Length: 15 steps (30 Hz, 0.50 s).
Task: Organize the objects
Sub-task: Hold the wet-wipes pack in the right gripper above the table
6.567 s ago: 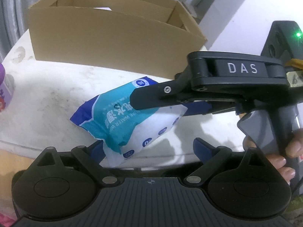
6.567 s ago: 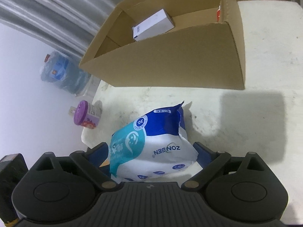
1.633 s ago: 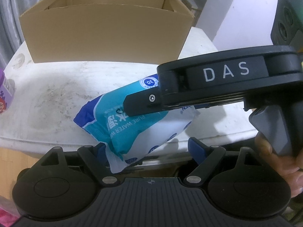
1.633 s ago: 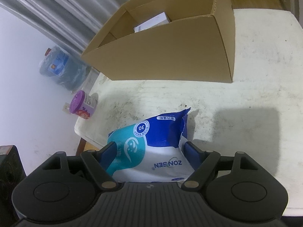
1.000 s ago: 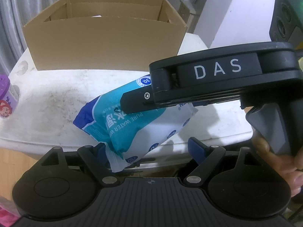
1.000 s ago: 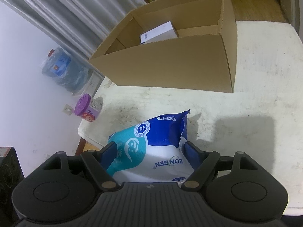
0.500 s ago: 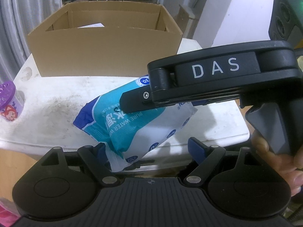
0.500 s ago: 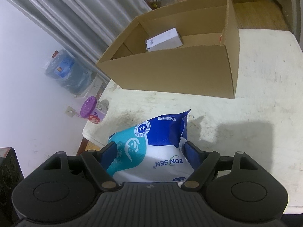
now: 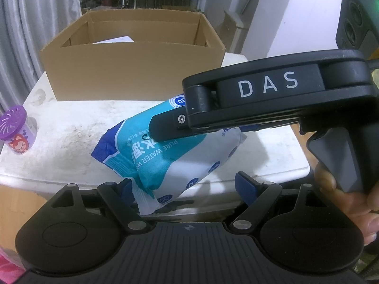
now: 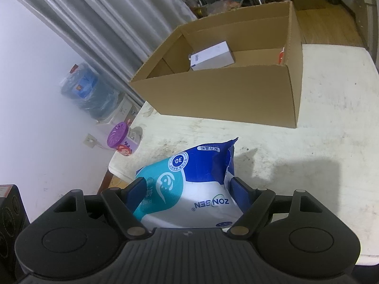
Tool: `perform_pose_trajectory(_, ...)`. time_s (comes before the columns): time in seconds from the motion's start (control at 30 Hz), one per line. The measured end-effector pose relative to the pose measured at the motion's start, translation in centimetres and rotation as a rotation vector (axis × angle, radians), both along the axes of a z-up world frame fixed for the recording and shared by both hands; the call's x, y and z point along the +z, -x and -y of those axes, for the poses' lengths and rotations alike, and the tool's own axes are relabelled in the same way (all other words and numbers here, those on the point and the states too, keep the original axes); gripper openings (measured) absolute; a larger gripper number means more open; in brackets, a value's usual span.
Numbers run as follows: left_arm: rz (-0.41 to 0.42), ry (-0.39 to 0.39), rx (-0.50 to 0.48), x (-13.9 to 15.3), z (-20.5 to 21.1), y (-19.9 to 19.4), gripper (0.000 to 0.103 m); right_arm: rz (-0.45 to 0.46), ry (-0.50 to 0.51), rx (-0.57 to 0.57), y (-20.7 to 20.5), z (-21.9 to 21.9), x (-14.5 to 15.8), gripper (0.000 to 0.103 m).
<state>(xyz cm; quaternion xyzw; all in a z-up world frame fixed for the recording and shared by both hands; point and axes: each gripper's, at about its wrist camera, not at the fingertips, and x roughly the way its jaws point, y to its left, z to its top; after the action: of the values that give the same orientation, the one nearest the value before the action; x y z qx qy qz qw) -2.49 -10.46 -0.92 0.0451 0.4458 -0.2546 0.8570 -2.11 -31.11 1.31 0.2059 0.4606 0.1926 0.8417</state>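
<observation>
Lifted higher — wipes pack tilted, clamped crosswise

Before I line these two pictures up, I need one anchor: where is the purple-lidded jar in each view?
Left wrist: the purple-lidded jar stands at the far left edge, on the white table.
Right wrist: the jar sits left of centre, near the table's corner.
Shared landmark: the open cardboard box, standing on the table beyond the jar in both views.
</observation>
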Motion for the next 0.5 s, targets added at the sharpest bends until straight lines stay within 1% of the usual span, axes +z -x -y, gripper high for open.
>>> perform_pose_trajectory(0.37,0.014,0.004,0.006,0.15,-0.42,-0.19,0.084,0.011,0.000,0.001,0.68,-0.40,0.59,0.081)
perform_pose_trajectory(0.4,0.014,0.004,0.024,0.15,-0.43,-0.19,0.084,0.009,0.000,0.000,0.75,-0.42,0.60,0.081)
perform_pose_trajectory(0.5,0.012,0.004,0.023,0.00,-0.45,-0.19,0.084,0.007,0.001,0.000,0.75,-0.37,0.58,0.081)
